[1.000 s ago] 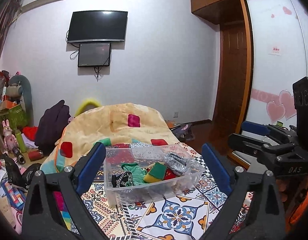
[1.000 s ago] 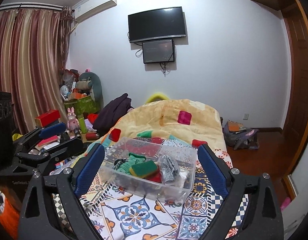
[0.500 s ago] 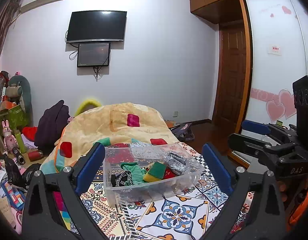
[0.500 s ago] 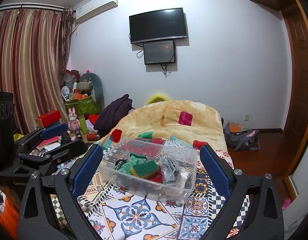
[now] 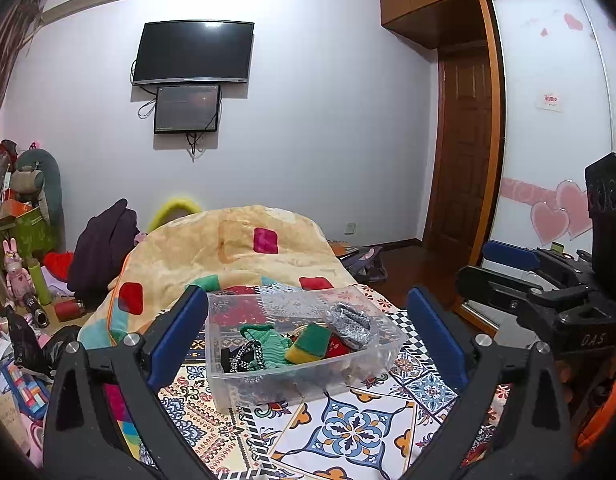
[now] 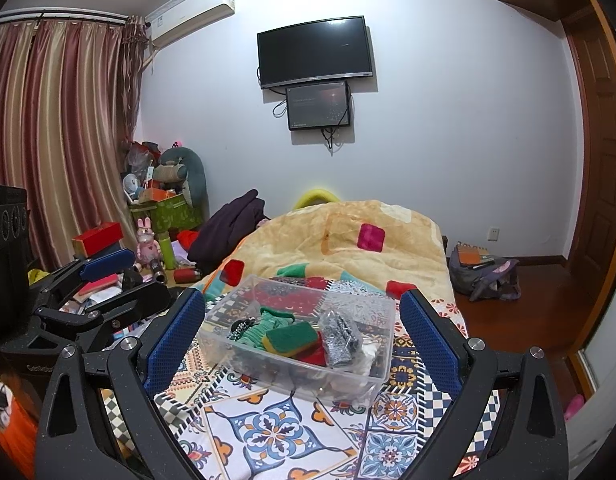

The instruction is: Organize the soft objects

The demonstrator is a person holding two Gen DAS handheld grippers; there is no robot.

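Observation:
A clear plastic bin sits on the patterned cloth on the bed. It holds a green and yellow sponge, a green knit cloth, a silver glittery pouch, a red item and a black-and-white cord. My left gripper is open and empty, held back from the bin, which shows between its blue pads. My right gripper is open and empty too, framing the bin likewise. Each gripper shows at the other view's edge.
A yellow patchwork quilt is heaped behind the bin. Clutter, boxes and toys crowd the left side by the curtain. A bag lies on the wooden floor at right. A wardrobe and door stand right.
Both grippers have drifted slightly, so the bin sits a touch lower in each view. Nothing was taken hold of or let go.

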